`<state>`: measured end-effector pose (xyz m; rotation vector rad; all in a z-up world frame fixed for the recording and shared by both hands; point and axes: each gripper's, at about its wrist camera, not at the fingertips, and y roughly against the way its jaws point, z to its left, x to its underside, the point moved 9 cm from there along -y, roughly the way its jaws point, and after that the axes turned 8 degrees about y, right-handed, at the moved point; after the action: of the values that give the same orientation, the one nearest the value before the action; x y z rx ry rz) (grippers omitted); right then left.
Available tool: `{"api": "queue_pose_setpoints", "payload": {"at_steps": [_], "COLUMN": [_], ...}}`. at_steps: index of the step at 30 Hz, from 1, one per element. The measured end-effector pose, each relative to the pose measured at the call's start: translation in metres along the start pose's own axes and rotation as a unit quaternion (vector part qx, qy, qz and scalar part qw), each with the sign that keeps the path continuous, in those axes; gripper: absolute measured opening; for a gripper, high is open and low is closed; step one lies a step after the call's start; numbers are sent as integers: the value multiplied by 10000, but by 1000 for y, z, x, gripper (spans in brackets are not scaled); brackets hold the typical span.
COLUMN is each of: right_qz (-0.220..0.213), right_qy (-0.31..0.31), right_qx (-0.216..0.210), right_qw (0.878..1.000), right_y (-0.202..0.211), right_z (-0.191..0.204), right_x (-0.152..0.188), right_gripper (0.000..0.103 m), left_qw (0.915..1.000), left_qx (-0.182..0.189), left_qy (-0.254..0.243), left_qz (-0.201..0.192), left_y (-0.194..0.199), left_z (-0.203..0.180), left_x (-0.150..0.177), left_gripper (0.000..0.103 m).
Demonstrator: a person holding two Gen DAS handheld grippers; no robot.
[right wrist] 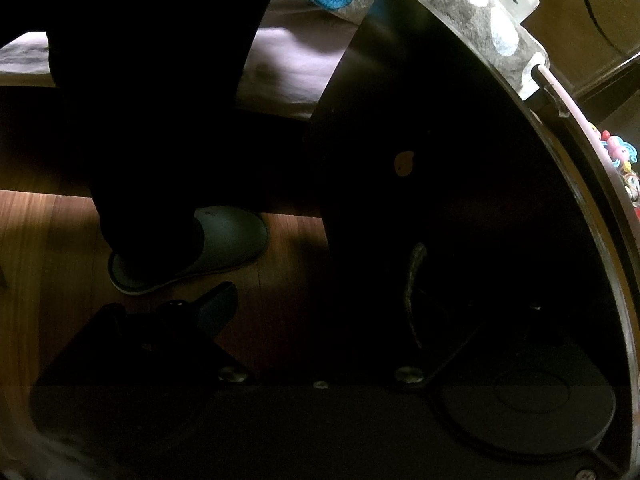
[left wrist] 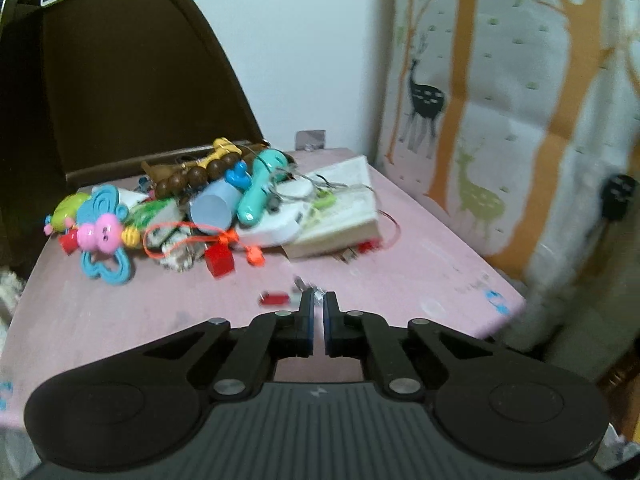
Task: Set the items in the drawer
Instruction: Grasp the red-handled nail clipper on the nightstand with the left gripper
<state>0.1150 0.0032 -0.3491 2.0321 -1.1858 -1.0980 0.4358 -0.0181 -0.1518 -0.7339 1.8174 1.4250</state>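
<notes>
In the left wrist view a pile of small items lies on a pink table top (left wrist: 420,264): a blue butterfly rattle (left wrist: 102,236), a teal handle toy (left wrist: 260,188), brown beads (left wrist: 192,178), a red block (left wrist: 219,261), a white book (left wrist: 344,208). My left gripper (left wrist: 319,300) is nearly shut on a small silvery thing (left wrist: 319,295), just above the table beside a small red item (left wrist: 275,298). In the right wrist view my right gripper (right wrist: 320,292) points down in the dark beside a dark cabinet front (right wrist: 460,160); its left finger (right wrist: 218,304) shows, spread wide.
A dark chair back (left wrist: 120,80) stands behind the table. A tree-and-deer patterned cloth (left wrist: 520,100) hangs on the right. In the right wrist view a person's leg and grey slipper (right wrist: 224,244) stand on the wooden floor (right wrist: 48,232).
</notes>
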Motion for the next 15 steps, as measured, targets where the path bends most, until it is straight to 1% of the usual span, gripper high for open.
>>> {"api": "queue_pose_setpoints", "payload": {"at_steps": [2, 4, 5, 7, 8, 9, 10, 11, 13, 15], "right_qz": [10, 24, 28, 32, 30, 28, 22, 15, 3, -11], "right_qy": [5, -3, -3, 1, 4, 7, 13, 20, 34, 49], "right_qx": [9, 17, 18, 15, 15, 15, 17, 18, 19, 16], "right_qw": [10000, 10000, 10000, 10000, 10000, 10000, 10000, 10000, 10000, 10000], "right_y": [0, -1, -1, -1, -1, -1, -1, -2, -2, -2], "right_z": [0, 0, -1, -1, -1, -1, -1, -1, 0, 0], "right_x": [0, 0, 0, 0, 0, 0, 1, 1, 1, 1], "right_gripper": [95, 95, 95, 95, 95, 95, 95, 95, 95, 96], "left_qw": [9999, 9995, 9993, 9989, 9991, 9993, 9994, 9994, 9993, 9991], "left_qx": [-38, -60, -100, -309, -309, -301, -305, -301, -335, -394], "left_qy": [-98, -242, -249, -234, -203, -131, -52, 21, 43, -90], "left_qz": [87, 189, 253, 261, 227, 190, 162, 142, 143, 142], "left_y": [7, 5, 1, -7, -11, -15, -21, -26, -39, -51], "left_z": [-3, -5, -5, 0, 2, 4, 6, 8, 12, 13], "left_x": [10, 16, 17, 13, 10, 6, 2, -1, -5, -8], "left_gripper": [4, 4, 6, 21, 38, 61, 69, 74, 74, 74]}}
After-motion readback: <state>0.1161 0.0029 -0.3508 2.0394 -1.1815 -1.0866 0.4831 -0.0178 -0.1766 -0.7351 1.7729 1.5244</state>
